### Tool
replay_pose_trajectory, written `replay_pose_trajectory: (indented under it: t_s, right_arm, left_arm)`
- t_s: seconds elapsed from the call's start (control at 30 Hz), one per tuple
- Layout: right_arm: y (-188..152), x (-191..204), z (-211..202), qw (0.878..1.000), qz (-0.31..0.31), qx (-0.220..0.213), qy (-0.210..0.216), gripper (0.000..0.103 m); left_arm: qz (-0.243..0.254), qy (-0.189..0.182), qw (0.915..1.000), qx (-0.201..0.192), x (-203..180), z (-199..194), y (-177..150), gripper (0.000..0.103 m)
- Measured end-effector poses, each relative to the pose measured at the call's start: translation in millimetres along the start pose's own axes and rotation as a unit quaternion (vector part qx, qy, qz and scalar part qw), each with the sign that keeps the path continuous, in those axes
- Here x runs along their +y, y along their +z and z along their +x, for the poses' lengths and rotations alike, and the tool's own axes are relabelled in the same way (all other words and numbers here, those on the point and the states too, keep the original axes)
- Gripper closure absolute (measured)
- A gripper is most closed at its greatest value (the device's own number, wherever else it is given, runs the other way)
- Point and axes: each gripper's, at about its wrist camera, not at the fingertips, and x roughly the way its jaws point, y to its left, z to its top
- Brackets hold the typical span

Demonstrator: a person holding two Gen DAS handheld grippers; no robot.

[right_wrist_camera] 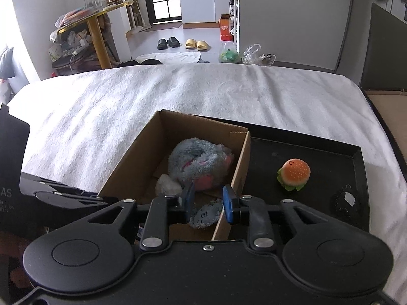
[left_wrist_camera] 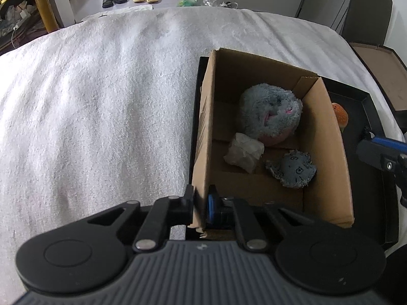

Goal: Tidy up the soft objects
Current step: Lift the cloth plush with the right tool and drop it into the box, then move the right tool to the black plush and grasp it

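White towelling covers the bed (left_wrist_camera: 101, 96), which carries a black tray (left_wrist_camera: 366, 99) near its right edge. From the left wrist, the left gripper (left_wrist_camera: 199, 206) has its fingers clamped on the near wall of the brown cardboard box (left_wrist_camera: 206, 127), likely steadying it. From the right wrist, the right gripper (right_wrist_camera: 208, 204) hovers with fingers spread over the box; the burger-shaped plush toy (right_wrist_camera: 293, 174) waits on the tray.
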Motion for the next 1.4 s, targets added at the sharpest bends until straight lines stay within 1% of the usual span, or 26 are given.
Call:
replay_pose_trajectory:
  t_s: [0.23,0.43,0.53,0.57,0.63,0.8,0.9,0.97,1.07,1.13,1.23,1.3,1.33,1.37,1.4]
  right_arm:
    - [-6,-5,0,1.000,0.003,0.009,0.002,0.078]
    - [-12,-16,0,1.000,0.016,0.008,0.000,0.078]
    - [-14,-25,-1,1.000,0.026,0.005,-0.001,0.076]
    - [-15,-28,-1,1.000,0.029,0.004,-0.002,0.075]
    - [-16,-35,0,0.999,0.034,0.003,-0.003,0.074]
    - [-20,-54,3,0.999,0.053,0.002,-0.009,0.074]
    - [-22,-66,5,0.998,0.066,-0.004,-0.013,0.070]
    - [-23,-75,7,0.997,0.074,-0.009,-0.017,0.066]
    - [-27,-87,11,0.996,0.082,-0.011,-0.022,0.066]
    - [-29,-94,13,0.996,0.086,-0.012,-0.025,0.065]
    - [-32,-110,19,0.995,0.099,-0.012,-0.031,0.062]
    - [-34,-120,22,0.993,0.110,-0.015,-0.039,0.060]
    - [-35,-125,23,0.992,0.114,-0.017,-0.041,0.059]
    - [-35,-131,25,0.992,0.120,-0.019,-0.043,0.057]
    - [-36,-136,26,0.991,0.123,-0.021,-0.045,0.055]
  left_arm:
    - [0.006,0.008,0.9999,-0.005,-4,-5,-1,0.095]
    - [0.014,0.022,0.9997,-0.004,-10,-6,-1,0.095]
    - [0.026,0.032,0.9992,0.003,-15,-3,0,0.094]
    - [0.029,0.033,0.9990,0.000,-16,-4,0,0.091]
    - [0.035,0.036,0.9987,-0.002,-19,-5,1,0.091]
    - [0.034,0.055,0.9979,0.003,-22,-2,2,0.088]
    - [0.030,0.066,0.9974,0.003,-22,-2,4,0.077]
    - [0.030,0.074,0.9968,0.002,-24,-2,5,0.066]
    - [0.030,0.083,0.9961,-0.001,-26,-1,7,0.061]
    - [0.031,0.092,0.9952,0.002,-29,1,8,0.060]
    - [0.037,0.105,0.9937,0.004,-34,3,10,0.058]
    - [0.042,0.113,0.9927,0.001,-38,3,11,0.054]
    - [0.044,0.116,0.9922,0.000,-40,3,12,0.049]
    - [0.047,0.120,0.9916,-0.001,-41,3,13,0.045]
    - [0.051,0.125,0.9908,-0.001,-44,4,14,0.043]
